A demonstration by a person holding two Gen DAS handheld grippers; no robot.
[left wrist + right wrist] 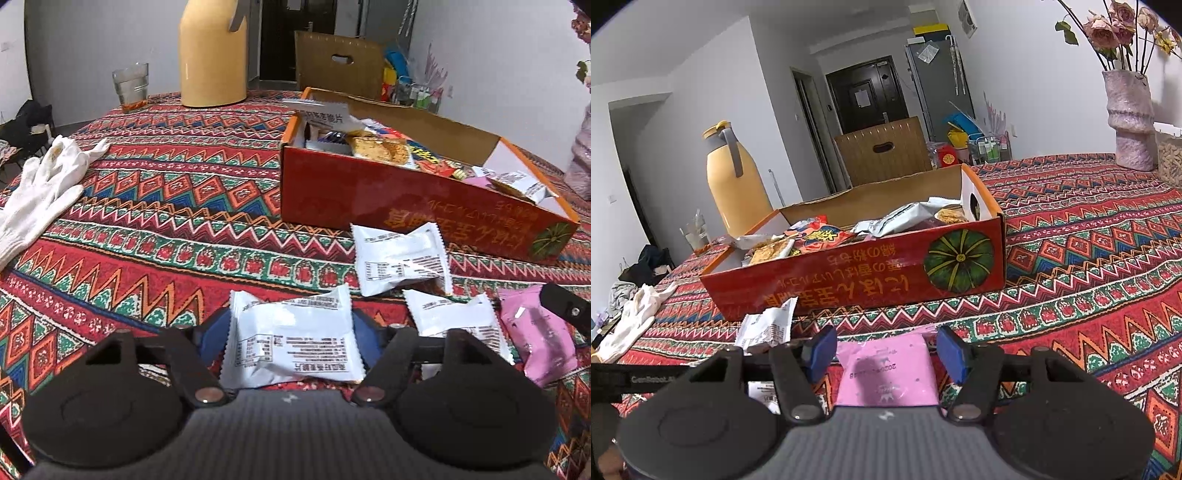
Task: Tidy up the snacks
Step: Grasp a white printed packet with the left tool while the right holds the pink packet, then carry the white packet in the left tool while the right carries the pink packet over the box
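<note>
A white snack packet (293,341) is bracketed by the left tool (291,332), seemingly gripped; a pink packet (886,373) is straddled by the right tool (886,350), jaws wide, untouched; both lie beside the red box (857,280); light, crinkly, slippery, crushable; mid-body holds are advised.

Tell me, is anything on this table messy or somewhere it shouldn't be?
Yes. Three white snack packets and a pink packet lie loose on the tablecloth instead of in the red box. The box's lettering reads upside down from here. White gloves lie crumpled at the table's edge.
</note>
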